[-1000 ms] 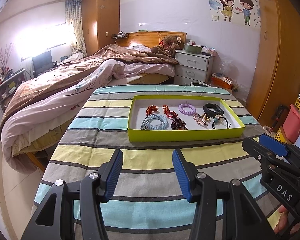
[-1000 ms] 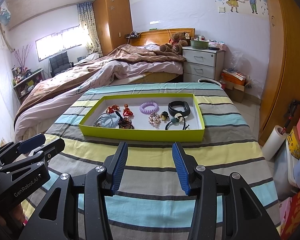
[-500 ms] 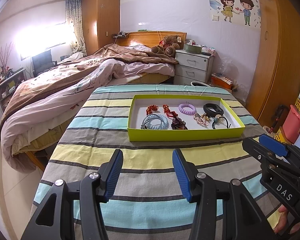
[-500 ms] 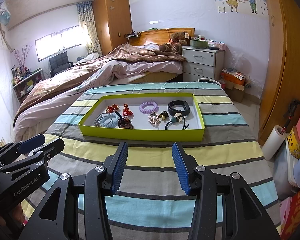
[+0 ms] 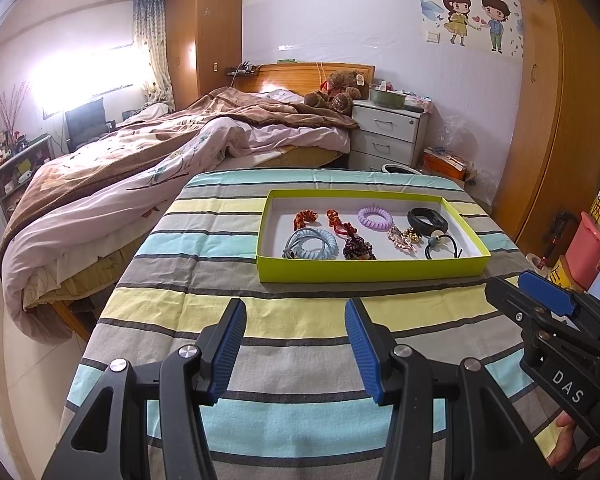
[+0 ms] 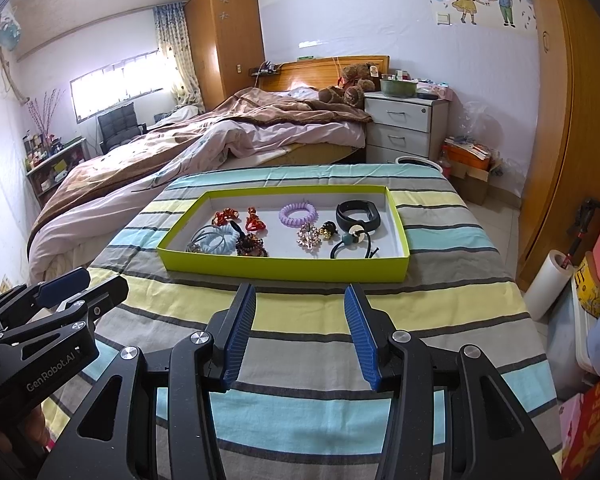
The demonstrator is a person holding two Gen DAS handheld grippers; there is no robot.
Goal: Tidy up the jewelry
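A lime-green tray (image 5: 372,274) (image 6: 284,270) sits on the striped table and holds several hair pieces: a purple coil tie (image 5: 375,217) (image 6: 298,214), a blue coil tie (image 5: 312,243) (image 6: 216,242), red clips (image 5: 305,218) (image 6: 255,222), a black band (image 5: 427,218) (image 6: 358,212), a beaded black tie (image 5: 440,245) (image 6: 354,242) and a sparkly clip (image 6: 309,236). My left gripper (image 5: 295,344) is open and empty over the cloth, short of the tray. My right gripper (image 6: 300,330) is open and empty, also short of the tray.
The striped tablecloth (image 5: 204,280) covers the table. A bed (image 5: 140,168) lies beyond on the left, a white nightstand (image 5: 388,136) behind, a wooden wardrobe (image 5: 560,140) on the right. Boxes and a pink container (image 5: 588,252) crowd the right edge.
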